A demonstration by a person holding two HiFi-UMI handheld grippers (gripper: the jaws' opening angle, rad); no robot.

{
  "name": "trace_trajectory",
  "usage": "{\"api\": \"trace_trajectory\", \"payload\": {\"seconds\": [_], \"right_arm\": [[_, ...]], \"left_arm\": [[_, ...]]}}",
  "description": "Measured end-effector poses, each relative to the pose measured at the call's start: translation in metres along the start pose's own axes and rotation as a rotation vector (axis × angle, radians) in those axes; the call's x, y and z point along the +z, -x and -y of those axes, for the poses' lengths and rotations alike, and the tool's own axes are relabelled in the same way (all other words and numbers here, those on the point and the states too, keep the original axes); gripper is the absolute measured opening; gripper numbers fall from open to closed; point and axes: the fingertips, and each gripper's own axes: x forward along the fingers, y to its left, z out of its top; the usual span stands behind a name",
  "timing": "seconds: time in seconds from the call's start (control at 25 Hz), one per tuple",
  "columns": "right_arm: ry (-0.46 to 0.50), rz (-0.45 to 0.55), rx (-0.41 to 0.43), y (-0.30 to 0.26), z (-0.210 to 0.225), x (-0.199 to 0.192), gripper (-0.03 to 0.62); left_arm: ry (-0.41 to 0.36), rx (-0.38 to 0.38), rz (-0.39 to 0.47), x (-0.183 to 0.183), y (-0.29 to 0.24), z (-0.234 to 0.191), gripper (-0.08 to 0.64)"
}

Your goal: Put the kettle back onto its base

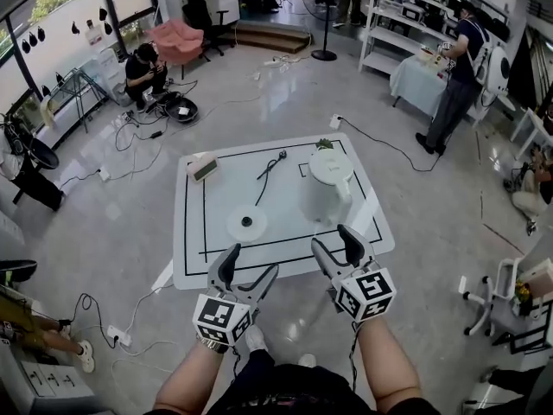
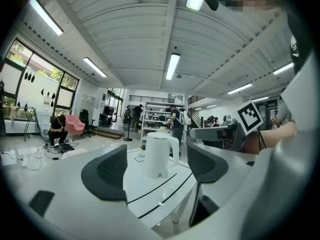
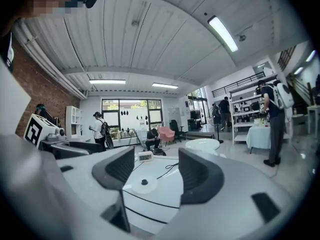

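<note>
On the white table (image 1: pixel 194 258): the white kettle (image 1: pixel 331 184) stands upright toward the right rear, well apart from its round base (image 1: pixel 247 224), which lies nearer the front left with its black cord (image 1: pixel 270 175) trailing rearward.
Progress: nothing done yet, by the look of it (kettle ungrasped, nothing on the base); grasp, lift, carry and setting-down are all left to do.
Left gripper (image 1: pixel 251 266): jaws wide apart, pads (image 2: pixel 107 171) touching nothing; the kettle shows between them only far off across the table.
Right gripper (image 1: pixel 335 242): jaws likewise wide, pads (image 3: pixel 200 171) on nothing; it hangs over the table's near edge, with the base seen well beyond the gap.
Kettle's place: on the table, not on its base, clear of both grippers.
</note>
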Motion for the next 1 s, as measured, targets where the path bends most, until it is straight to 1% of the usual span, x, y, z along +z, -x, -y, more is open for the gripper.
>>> {"api": "trace_trajectory", "payload": {"seconds": [0.32,0.56,0.72,1.0], "right_arm": [[-0.015,-0.007,-0.094,-0.049,0.009,0.002,0.259],[-0.023,-0.024,-0.155,-0.069,0.010,-0.001,0.259],[-0.023,-0.028,-0.197,-0.074,0.011,-0.002,0.259],[-0.012,-0.038,-0.271,-0.067,0.012,0.004,0.259]], "left_arm": [[0.008,-0.082,-0.009,0.002,-0.032,-0.053,0.367],[0.016,-0.151,-0.024,0.000,-0.047,-0.075,0.368],[0.017,-0.196,-0.023,0.002,-0.054,-0.081,0.368],[0.030,-0.274,-0.008,0.005,-0.055,-0.077,0.368]]}}
